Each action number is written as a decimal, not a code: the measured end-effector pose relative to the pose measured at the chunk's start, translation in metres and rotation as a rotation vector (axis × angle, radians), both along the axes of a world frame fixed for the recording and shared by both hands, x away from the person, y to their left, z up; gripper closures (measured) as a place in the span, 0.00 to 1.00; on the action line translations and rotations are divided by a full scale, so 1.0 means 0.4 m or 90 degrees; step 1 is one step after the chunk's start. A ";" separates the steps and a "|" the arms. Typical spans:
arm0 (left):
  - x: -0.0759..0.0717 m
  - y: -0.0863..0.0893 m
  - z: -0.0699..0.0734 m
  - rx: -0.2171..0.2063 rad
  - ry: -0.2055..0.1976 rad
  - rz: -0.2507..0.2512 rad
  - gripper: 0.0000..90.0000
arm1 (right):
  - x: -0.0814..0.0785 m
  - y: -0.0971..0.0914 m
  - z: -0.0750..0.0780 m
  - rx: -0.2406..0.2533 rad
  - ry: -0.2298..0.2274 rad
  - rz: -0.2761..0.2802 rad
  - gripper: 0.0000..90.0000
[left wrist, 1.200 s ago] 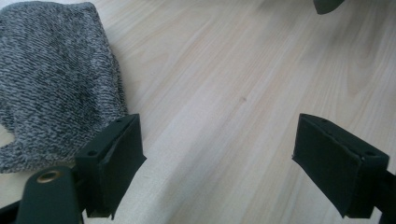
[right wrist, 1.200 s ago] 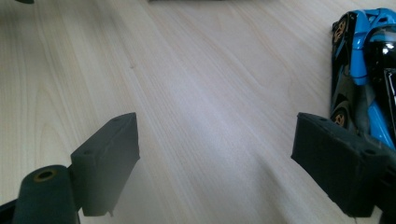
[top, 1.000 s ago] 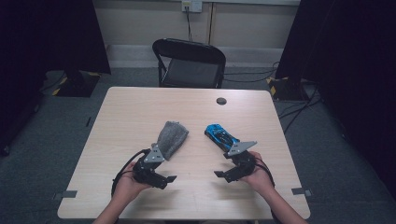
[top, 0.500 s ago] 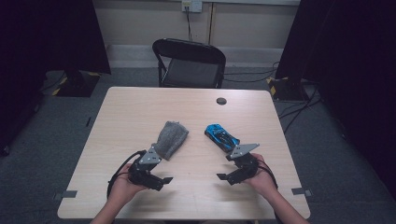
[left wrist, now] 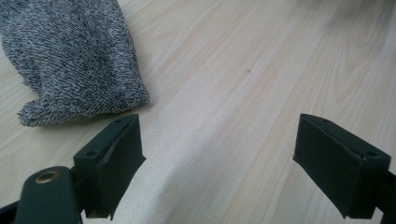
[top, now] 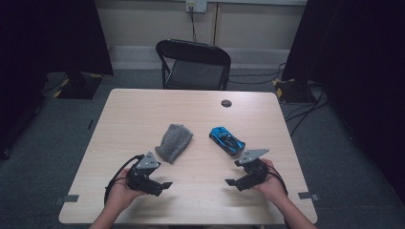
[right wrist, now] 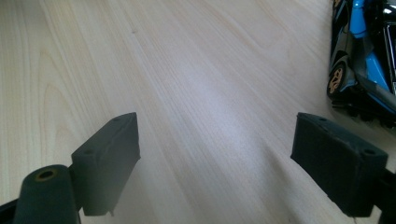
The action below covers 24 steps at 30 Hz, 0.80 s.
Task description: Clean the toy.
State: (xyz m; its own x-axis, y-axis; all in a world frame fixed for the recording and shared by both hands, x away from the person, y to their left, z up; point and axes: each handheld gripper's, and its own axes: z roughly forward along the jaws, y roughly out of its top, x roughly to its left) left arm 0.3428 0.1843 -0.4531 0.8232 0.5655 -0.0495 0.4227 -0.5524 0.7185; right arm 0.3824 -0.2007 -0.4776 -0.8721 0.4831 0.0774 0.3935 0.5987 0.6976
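Both hands have drawn back slightly; left gripper (top: 165, 185), jaws apart, sits just short of the grey sock (top: 174, 141); right gripper (top: 230, 182), likewise apart, near the blue toy car (top: 227, 140).

A black folding chair (top: 196, 64) stands behind the light wooden surface (top: 143, 114); grey carpet floor (top: 62, 129), dark curtains (top: 47, 38) at both sides.

Sock and toy car side by side on the worktop (top: 143, 114).
The sock (top: 174, 141) lies left of the toy car (top: 227, 140), well apart; the left gripper (top: 165, 185) sits before the sock, the right gripper (top: 230, 182) before the car; a chair (top: 195, 64) stands behind.
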 end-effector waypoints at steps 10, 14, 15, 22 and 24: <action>-0.009 0.026 0.005 0.002 -0.001 0.005 0.17 | -0.006 -0.021 -0.003 -0.006 -0.001 -0.007 0.16; -0.012 0.040 0.004 0.001 -0.002 0.011 0.17 | -0.008 -0.029 -0.002 -0.007 -0.003 -0.011 0.16; -0.014 0.045 0.005 0.001 -0.003 0.012 0.17 | -0.008 -0.033 -0.001 -0.007 -0.004 -0.013 0.16; -0.017 0.062 0.004 -0.002 -0.005 0.022 0.17 | -0.013 -0.049 -0.005 -0.015 -0.008 -0.020 0.16; -0.018 0.068 0.003 -0.003 -0.005 0.026 0.17 | -0.015 -0.055 -0.008 -0.013 -0.008 -0.022 0.16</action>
